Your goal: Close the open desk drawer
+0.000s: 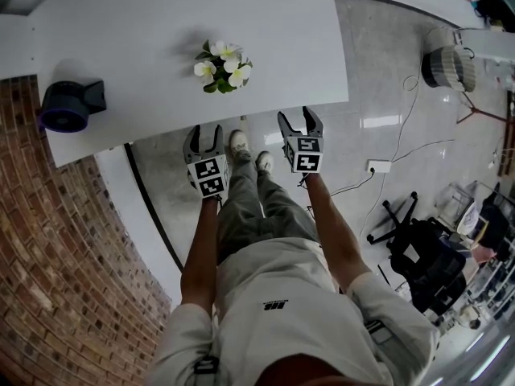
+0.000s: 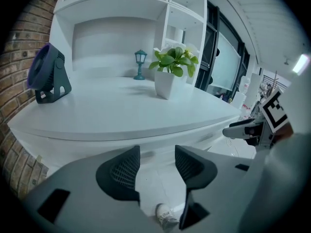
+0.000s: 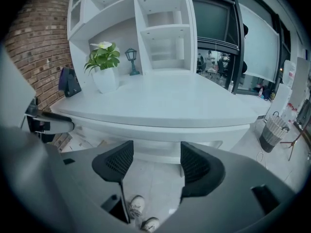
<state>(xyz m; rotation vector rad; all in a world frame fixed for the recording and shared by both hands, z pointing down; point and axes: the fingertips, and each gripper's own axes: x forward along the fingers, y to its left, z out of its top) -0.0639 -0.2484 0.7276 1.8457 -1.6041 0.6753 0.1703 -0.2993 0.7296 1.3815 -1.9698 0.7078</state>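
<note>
Evidently the left grey two-jaw gripper [image 1: 204, 135] and the right grey two-jaw gripper [image 1: 298, 119] hover empty, jaws half apart, before the smooth white curved desk [image 1: 161, 47]; its flat white drawer front [image 3: 158, 147] sits just under the desktop lip, how far out I cannot tell; best push it squarely with the ribbed dark pads [image 3: 116, 161].

An office. A curved white desk [image 1: 161, 47] with built-in shelves [image 3: 160, 28] stands against a brick wall [image 1: 56, 240] and carries a potted plant [image 1: 223, 66] and a small fan [image 1: 68, 105]. A black swivel chair [image 1: 418, 248], a bin [image 1: 445, 67] and a power strip [image 1: 378, 166] with its cable sit on the glossy tiled floor [image 1: 386, 95]. Glass partitions [image 3: 233, 38] stand behind the desk.
</note>
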